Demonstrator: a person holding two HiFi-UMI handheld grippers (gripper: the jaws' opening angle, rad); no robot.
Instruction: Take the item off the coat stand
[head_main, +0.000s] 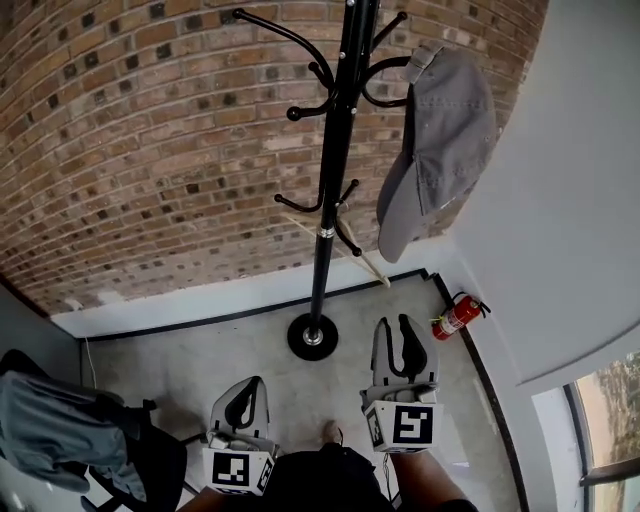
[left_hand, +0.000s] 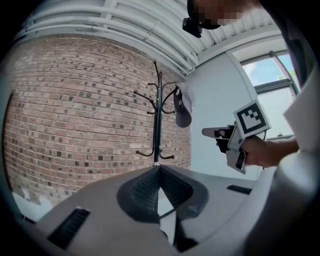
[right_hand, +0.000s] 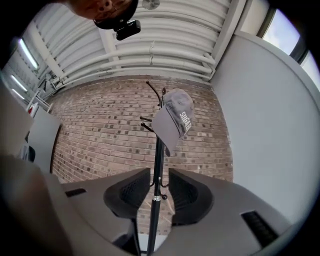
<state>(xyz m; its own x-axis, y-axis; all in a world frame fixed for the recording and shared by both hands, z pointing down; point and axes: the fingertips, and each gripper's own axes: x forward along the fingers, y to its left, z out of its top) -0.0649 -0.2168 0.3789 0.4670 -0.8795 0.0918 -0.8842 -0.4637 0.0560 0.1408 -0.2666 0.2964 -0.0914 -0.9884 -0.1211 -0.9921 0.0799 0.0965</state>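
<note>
Red-brown brick wall (head_main: 150, 130) is curving across the background and meeting a pale floor (head_main: 200, 370). At 8 o'clock in the head view, a grey cloth bundle (head_main: 60, 425) is lying over something black. To its right, the left gripper (head_main: 252, 385) is pointing toward 12 o'clock, its jaws resting together at the tips with nothing between them. The black coat stand (head_main: 330, 200) is rising through the centre, its round base (head_main: 312, 337) sitting on the floor near the wall. At 3 o'clock from that base, the right gripper (head_main: 396, 325) is hovering with its jaws slightly apart and gripping nothing; only the distant pole is showing through the gap. The grey cap (head_main: 440, 150) is hanging from an upper hook at 1 o'clock, well apart from both grippers. Farther out along 3 o'clock, a red fire extinguisher (head_main: 458, 316) is lying beside the white wall (head_main: 560, 220).
</note>
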